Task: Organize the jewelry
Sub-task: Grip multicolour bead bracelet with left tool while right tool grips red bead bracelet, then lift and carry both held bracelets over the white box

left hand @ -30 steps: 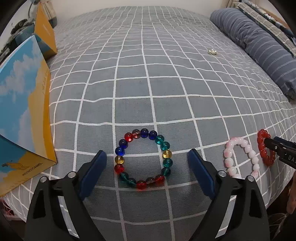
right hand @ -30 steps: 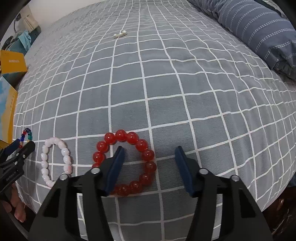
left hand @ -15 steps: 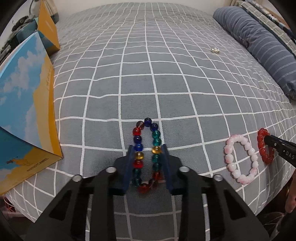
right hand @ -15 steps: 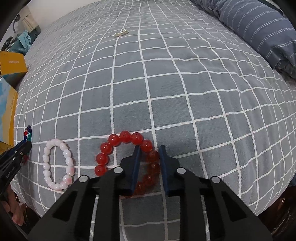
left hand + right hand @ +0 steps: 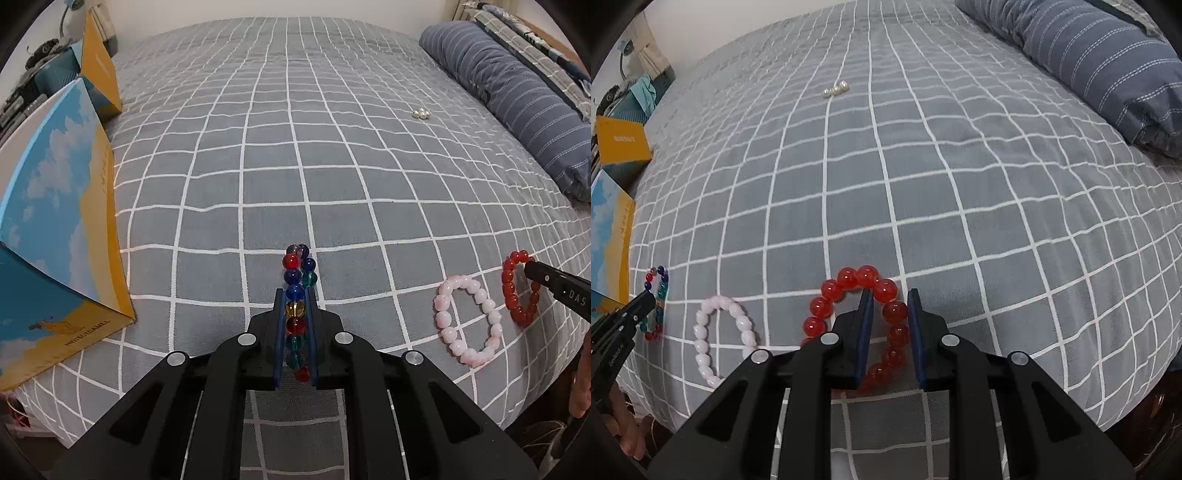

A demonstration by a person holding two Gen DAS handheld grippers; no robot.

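Observation:
My left gripper [image 5: 295, 295] is shut on a multicolour bead bracelet [image 5: 297, 273], squeezed flat between the blue pads on the grey checked bedspread [image 5: 295, 166]. My right gripper [image 5: 889, 299] is shut on the right side of a red bead bracelet [image 5: 849, 284]; its left pad sits inside the loop. A pink bead bracelet [image 5: 467, 321] lies between the two, also in the right wrist view [image 5: 720, 332]. The red bracelet shows in the left wrist view [image 5: 517, 291], the multicolour one in the right wrist view [image 5: 657, 295].
A blue and yellow box [image 5: 55, 229] stands at the bed's left edge, a yellow one [image 5: 98, 77] farther back. A small cluster of pearl beads [image 5: 421, 113] lies far on the bed. A striped pillow [image 5: 517, 99] lies along the right side.
Both grippers have closed from wide open. The left one has squeezed the multicolour bracelet flat. The right one has clamped one side of the red bracelet.

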